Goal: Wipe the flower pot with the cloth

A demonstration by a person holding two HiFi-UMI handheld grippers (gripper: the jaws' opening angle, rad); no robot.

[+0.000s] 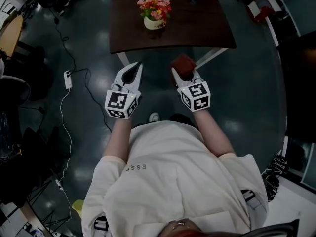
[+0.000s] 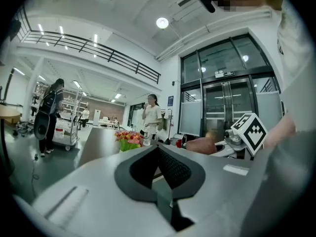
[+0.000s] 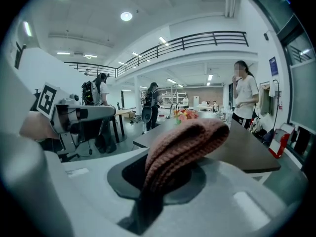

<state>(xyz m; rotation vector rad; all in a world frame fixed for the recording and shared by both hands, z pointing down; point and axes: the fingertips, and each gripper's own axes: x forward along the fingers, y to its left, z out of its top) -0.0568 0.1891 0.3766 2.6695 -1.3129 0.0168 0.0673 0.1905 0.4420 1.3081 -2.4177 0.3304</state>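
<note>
White and grey, our left hand-held gripper sits at the left, jaws fully together with nothing between them, aimed toward the tabletop. Farther off and a little to its right stands the flower pot — pale, upright, topped with pink and red flowers, not far in from the dark tabletop's near edge. To the right, our right hand-held gripper is clamped on the cloth, a reddish-brown knitted fold bulging out past the jaw tips. What the wipe turns on is direction: the pot lies ahead of the cloth and somewhat to its left, well apart from it, so we judge the right hand must reach forward and inward over that near edge. Both grippers look about equally far from the pot — only the right one carries the cloth.
</note>
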